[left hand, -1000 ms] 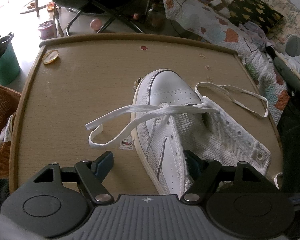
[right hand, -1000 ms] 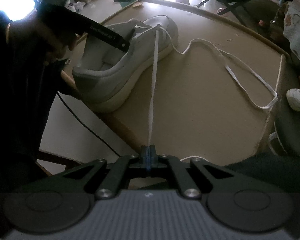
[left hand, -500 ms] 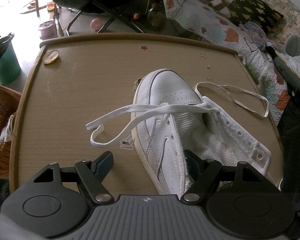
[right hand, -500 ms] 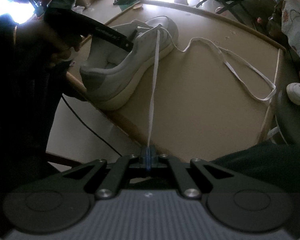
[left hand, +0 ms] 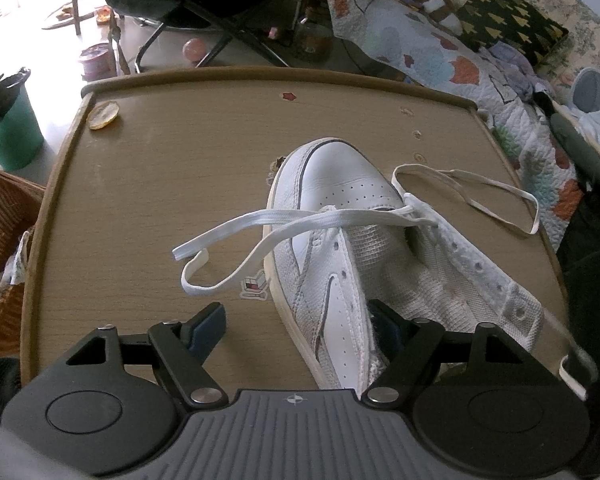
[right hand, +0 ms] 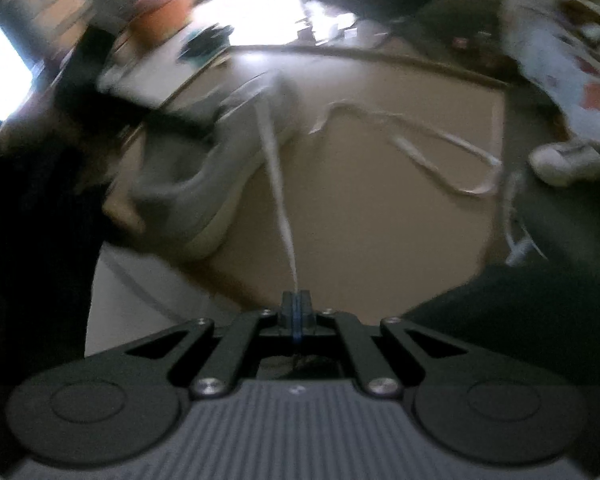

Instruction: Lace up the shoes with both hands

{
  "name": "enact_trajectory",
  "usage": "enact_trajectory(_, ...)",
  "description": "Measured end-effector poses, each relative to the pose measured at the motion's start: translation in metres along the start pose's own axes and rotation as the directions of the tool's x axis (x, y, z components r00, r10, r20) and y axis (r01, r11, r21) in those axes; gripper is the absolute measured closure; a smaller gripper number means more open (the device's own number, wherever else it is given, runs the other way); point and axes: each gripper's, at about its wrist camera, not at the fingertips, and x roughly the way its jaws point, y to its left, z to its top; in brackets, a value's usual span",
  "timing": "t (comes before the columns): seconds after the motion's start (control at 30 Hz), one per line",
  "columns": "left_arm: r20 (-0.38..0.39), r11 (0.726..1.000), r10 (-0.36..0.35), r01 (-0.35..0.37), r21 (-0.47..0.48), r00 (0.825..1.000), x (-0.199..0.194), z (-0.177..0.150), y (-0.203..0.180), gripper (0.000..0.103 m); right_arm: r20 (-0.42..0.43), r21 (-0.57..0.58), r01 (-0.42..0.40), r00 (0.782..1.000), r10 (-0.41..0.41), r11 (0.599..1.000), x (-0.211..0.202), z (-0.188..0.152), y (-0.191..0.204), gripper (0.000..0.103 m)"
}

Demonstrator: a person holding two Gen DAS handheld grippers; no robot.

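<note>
While the white shoe lies on the wooden table, its long axis runs from the near edge toward the far one, toe pointing away from the left wrist camera and the open collar nearest it. The tongue is folded toward the right, baring a row of empty eyelets. The left gripper stands wide open astride the heel end, one pad over bare table on the left, the other inside the shoe's opening, neither visibly pressing. The white lace crosses the lowest eyelets and loops out to both sides. The right gripper is fully closed on one strand of lace, which runs taut to the shoe; that view is blurred. A small sticker lies beside the sole; no writing is legible.
</note>
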Motion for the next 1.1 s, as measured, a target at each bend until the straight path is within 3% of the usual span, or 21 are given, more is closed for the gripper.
enact_trajectory(0.27,0.003,1.0,0.009,-0.009,0.004,1.0,0.0,0.0,-0.001,0.021,0.056,0.199,0.112,0.99,-0.126,0.973,-0.002,0.014,-0.023,0.102)
enact_trajectory(0.5,0.006,1.0,0.008,-0.008,0.001,1.0,0.0,-0.001,-0.001,0.021,0.081,0.401,0.207,0.962,-0.259,0.893,0.012,0.042,-0.051,0.1)
enact_trajectory(0.6,0.007,1.0,0.006,-0.006,-0.002,1.0,0.0,-0.001,0.0,0.021,0.077,0.445,0.211,0.959,-0.271,0.871,0.021,0.053,-0.058,0.096)
enact_trajectory(0.67,0.008,1.0,0.002,-0.002,-0.005,1.0,0.0,-0.001,0.001,0.021,0.058,0.437,0.232,0.957,-0.284,0.869,0.023,0.057,-0.057,0.088)
enact_trajectory(0.73,0.009,1.0,0.0,0.0,-0.008,1.0,0.001,-0.002,0.001,0.02,0.042,0.42,0.249,0.955,-0.293,0.873,0.024,0.059,-0.056,0.071)
enact_trajectory(0.93,0.011,1.0,0.003,-0.003,-0.006,1.0,0.001,-0.002,0.001,0.018,0.002,0.354,0.272,0.956,-0.292,0.895,0.02,0.055,-0.053,0.07)
enact_trajectory(1.1,0.012,1.0,0.001,-0.001,-0.003,1.0,0.001,-0.003,0.001,0.018,0.062,0.164,0.193,0.977,-0.205,0.967,0.034,0.06,-0.026,0.07)
